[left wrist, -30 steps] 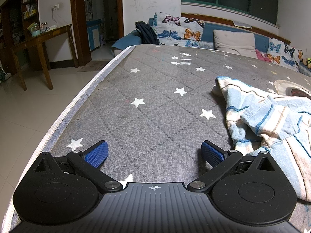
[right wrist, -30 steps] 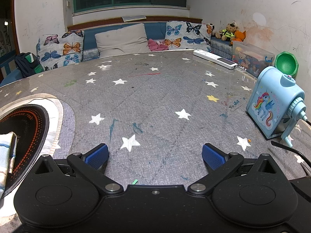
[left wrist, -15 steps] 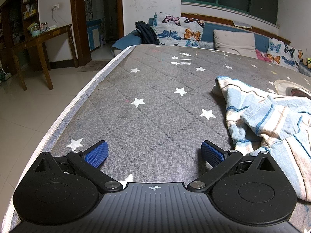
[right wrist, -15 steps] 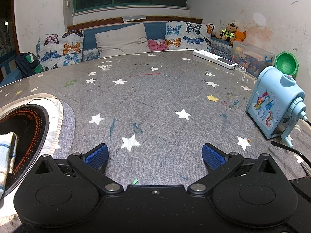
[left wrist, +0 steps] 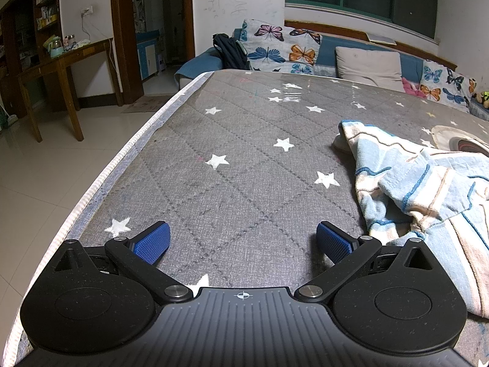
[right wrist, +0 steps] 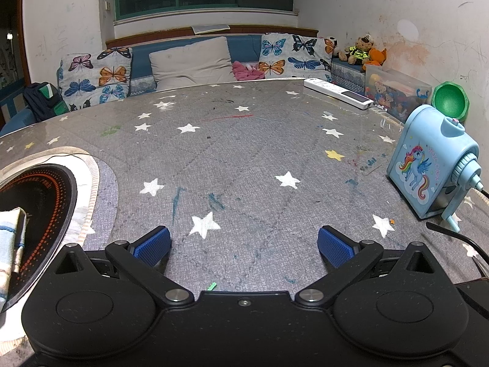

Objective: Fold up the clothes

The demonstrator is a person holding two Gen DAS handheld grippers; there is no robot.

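Observation:
A crumpled pale-blue striped garment (left wrist: 428, 183) lies on the grey star-patterned table (left wrist: 244, 159), filling the right side of the left wrist view. My left gripper (left wrist: 243, 240) rests open over bare table, just left of the garment's near edge, with nothing between its blue pads. In the right wrist view only a corner of the same striped garment (right wrist: 12, 238) shows at the far left edge. My right gripper (right wrist: 244, 243) is open too, over bare table (right wrist: 244, 153) to the right of that corner, holding nothing.
A round black cooktop with a white rim (right wrist: 39, 195) sits in the table beside the garment. A blue unicorn pencil sharpener (right wrist: 434, 165), black cables (right wrist: 458, 238) and a white remote (right wrist: 339, 93) occupy the right side. The table's left edge (left wrist: 116, 159) drops to tiled floor. Cushions line the far bench.

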